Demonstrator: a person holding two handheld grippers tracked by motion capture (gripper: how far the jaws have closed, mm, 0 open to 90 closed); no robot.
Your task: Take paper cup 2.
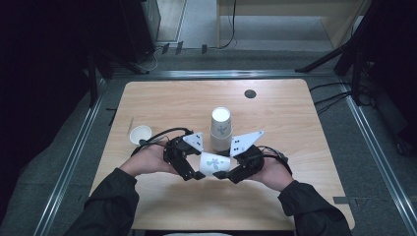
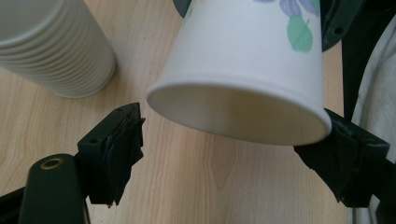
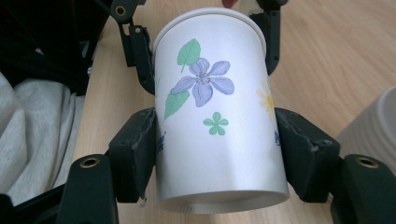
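Now the right claw (image 3: 219,154) clamps the flowered paper cup (image 3: 217,116); the left claw (image 2: 233,149) stands wide around its rim. Handover done, stacking on the cup stack (image 1: 220,129) remains.

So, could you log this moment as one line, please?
right gripper: shut on flowered cup | left gripper: open around rim | cup stack: behind
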